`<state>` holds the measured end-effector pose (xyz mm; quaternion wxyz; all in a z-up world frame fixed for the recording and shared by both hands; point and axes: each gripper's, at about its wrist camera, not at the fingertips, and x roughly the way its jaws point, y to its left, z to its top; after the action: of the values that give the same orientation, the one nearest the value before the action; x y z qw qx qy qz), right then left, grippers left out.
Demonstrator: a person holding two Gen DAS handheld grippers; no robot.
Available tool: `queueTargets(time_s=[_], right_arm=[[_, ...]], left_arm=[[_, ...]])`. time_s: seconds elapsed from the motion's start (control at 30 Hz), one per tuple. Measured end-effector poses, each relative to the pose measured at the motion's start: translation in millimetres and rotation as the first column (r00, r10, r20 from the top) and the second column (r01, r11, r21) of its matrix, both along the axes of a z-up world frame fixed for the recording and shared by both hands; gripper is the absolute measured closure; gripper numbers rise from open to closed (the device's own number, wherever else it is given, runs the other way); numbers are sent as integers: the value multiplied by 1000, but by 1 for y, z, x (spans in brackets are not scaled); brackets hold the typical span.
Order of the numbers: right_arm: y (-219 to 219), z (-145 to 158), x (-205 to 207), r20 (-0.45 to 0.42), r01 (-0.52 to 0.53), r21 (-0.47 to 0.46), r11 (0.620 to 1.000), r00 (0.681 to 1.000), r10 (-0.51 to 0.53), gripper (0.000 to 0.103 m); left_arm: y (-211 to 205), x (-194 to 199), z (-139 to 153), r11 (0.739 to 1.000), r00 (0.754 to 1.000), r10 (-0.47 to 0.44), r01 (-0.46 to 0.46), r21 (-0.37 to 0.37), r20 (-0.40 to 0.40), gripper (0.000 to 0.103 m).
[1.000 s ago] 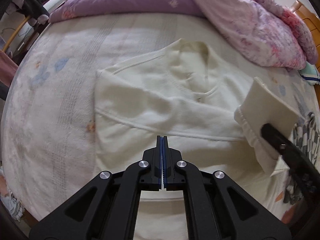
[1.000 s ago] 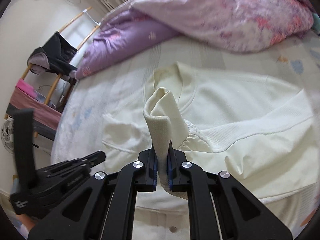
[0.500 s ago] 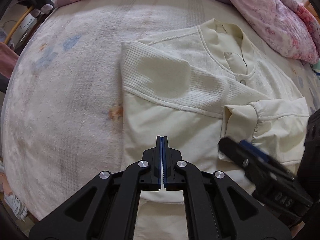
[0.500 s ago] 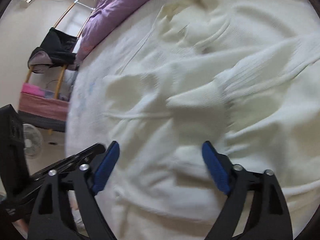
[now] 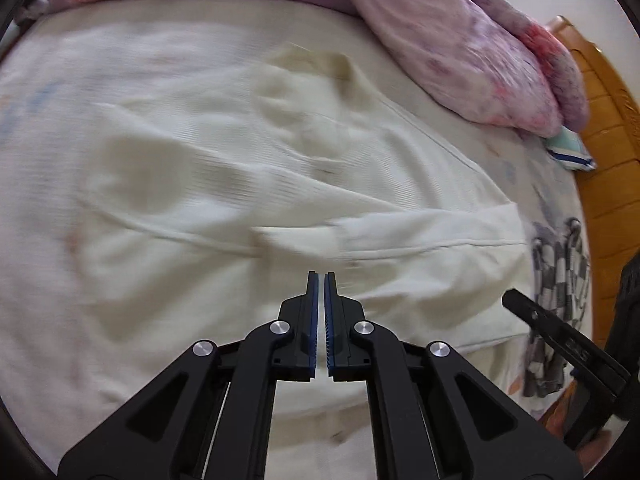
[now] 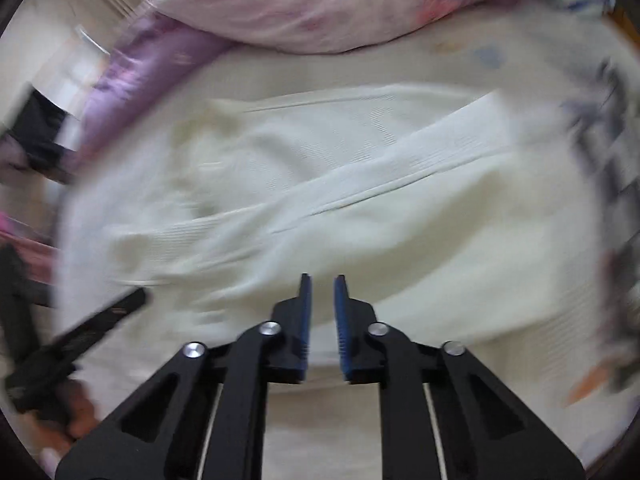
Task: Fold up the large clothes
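Bed (image 5: pixel 60 320) with bare sheet at frame left, pink quilt (image 5: pixel 460 48) upper right, cream shirt (image 5: pixel 240 168) spread mid-frame, hem toward the lower edge; left gripper (image 5: pixel 321 280) nearly pressed together, empty; right gripper (image 6: pixel 322 284) slightly spread, empty.

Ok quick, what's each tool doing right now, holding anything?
Left tool: closed, holding nothing, above the cream shirt.
Right tool: slightly open, empty, the shirt sleeve lying released on the shirt.
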<state>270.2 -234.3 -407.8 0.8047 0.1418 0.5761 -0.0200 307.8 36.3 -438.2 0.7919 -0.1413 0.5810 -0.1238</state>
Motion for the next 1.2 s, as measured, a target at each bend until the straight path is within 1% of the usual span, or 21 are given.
queueTargets(time_s=[0.07, 0.13, 0.2, 0.37, 0.47, 0.5, 0.57, 0.6, 0.63, 0.67, 0.77, 0.83, 0.87, 0.93, 0.97, 1.0, 1.03, 1.07, 1.1, 1.13, 1.2], right_arm=[[-11, -18, 8, -29, -22, -77, 997, 999, 19, 97], [-22, -50, 9, -95, -21, -128, 992, 995, 9, 99], [-34, -79, 3, -139, -4, -94, 996, 990, -9, 103], [-49, -63, -9, -113, 21, -58, 998, 993, -28, 103], [-62, -44, -12, -93, 23, -60, 998, 995, -29, 97], [-69, -38, -13, -89, 37, -46, 998, 995, -41, 97], [-76, -33, -17, -95, 59, -21, 998, 994, -61, 93], [-79, -31, -18, -106, 61, -27, 998, 992, -64, 92], [-80, -28, -19, -110, 56, -38, 998, 992, -60, 90], [-78, -25, -21, -109, 51, -41, 998, 993, -55, 90], [-77, -23, -23, -115, 42, 4, 999, 992, -41, 90], [-75, -24, -23, -120, 28, 1, 1000, 992, -27, 90], [-71, -27, -20, -123, 22, -1, 1000, 992, -22, 90], [-66, -34, -15, -138, 25, 2, 1000, 990, -24, 90], [-65, -36, -14, -146, 27, 5, 1000, 989, -26, 90], [-65, -38, -13, -153, 31, 5, 1000, 988, -30, 90], [-65, -41, -13, -159, 38, 4, 999, 987, -37, 90], [-66, -42, -14, -163, 42, 4, 999, 986, -41, 90], [-67, -43, -14, -166, 47, 9, 999, 985, -45, 90], [-68, -43, -15, -167, 52, 18, 998, 985, -48, 90], [-70, -41, -16, -168, 61, 25, 998, 984, -56, 90]], left_arm=[[-24, 3, -22, 998, 998, -59, 60, 23, -22, 100], [-39, 4, -52, 990, 996, -57, 65, 121, -68, 101], [-38, 2, -56, 992, 998, -41, 46, 113, -44, 101], [-38, 9, -52, 989, 995, -56, 67, 133, -86, 101], [-33, 11, -42, 964, 994, -21, 48, 261, -105, 100], [-25, 12, -40, 971, 994, 1, 26, 238, -113, 100], [-2, 14, -36, 995, 987, 59, -46, 89, -150, 97], [11, 15, -37, 996, 981, 88, -86, 16, -173, 83], [17, 16, -38, 994, 978, 99, -104, -15, -186, 51], [24, 19, -42, 992, 973, 121, -127, -22, -197, 34], [25, 23, -45, 991, 973, 134, -136, 3, -189, 29], [22, 25, -48, 991, 974, 108, -120, -51, -197, 17], [20, 25, -55, 987, 972, 105, -128, -97, -212, 16], [12, 25, -68, 978, 957, 127, -165, -126, -262, 16], [10, 22, -68, 979, 958, 134, -167, -117, -252, 16], [6, 22, -66, 979, 965, 118, -153, -134, -235, 23], [2, 25, -67, 981, 967, 115, -146, -124, -227, 36], [2, 28, -68, 984, 961, 150, -167, -53, -234, 66], [5, 28, -69, 982, 954, 172, -184, -28, -244, 82], [12, 30, -67, 976, 949, 187, -210, -64, -254, 91], [24, 31, -58, 966, 939, 236, -255, -45, -252, 93]])
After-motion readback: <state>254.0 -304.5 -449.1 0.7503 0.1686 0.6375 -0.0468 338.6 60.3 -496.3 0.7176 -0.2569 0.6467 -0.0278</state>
